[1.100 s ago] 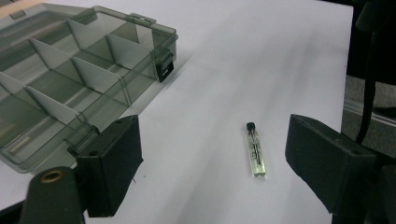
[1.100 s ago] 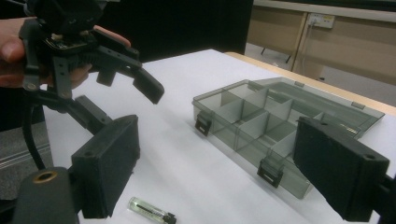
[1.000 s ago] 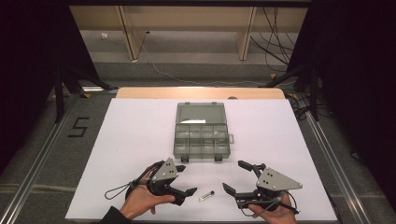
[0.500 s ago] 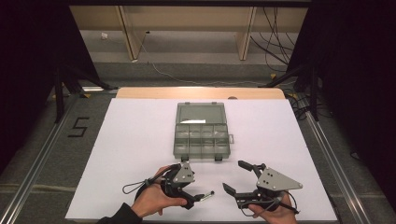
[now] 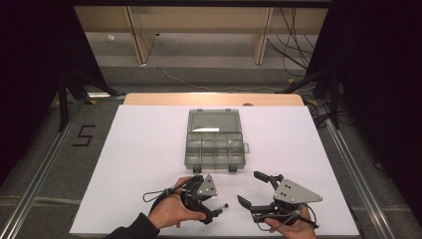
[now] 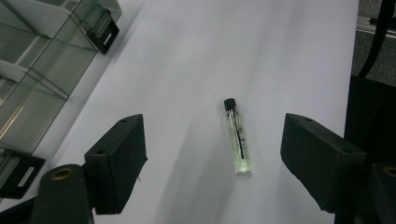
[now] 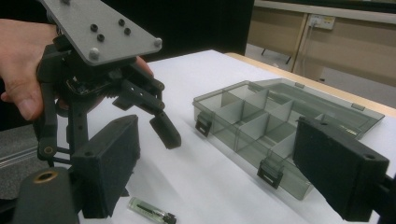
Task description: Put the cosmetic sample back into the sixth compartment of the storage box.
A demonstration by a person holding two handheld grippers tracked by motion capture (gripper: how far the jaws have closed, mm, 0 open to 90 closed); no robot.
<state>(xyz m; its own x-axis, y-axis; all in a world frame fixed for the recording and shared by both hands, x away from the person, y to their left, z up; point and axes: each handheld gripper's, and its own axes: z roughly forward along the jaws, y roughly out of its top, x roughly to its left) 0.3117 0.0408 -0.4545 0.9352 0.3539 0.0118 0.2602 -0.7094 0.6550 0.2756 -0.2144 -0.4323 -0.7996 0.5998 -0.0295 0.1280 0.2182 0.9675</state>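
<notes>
Grey floor (image 5: 149,55), dark curtains (image 5: 30,59)

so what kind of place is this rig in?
Probably a lab data-collection station, not a home: a white-covered table walled by black curtains, cables trailing across the floor, and a "5" marker taped beside the table.

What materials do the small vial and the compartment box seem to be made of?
Vial: clear glass or hard plastic, as the thin dark rod inside shows through; its cap looks like black plastic. Compartment box: smoky translucent plastic, glossy, dividers visible through its walls, with dark latches.
</notes>
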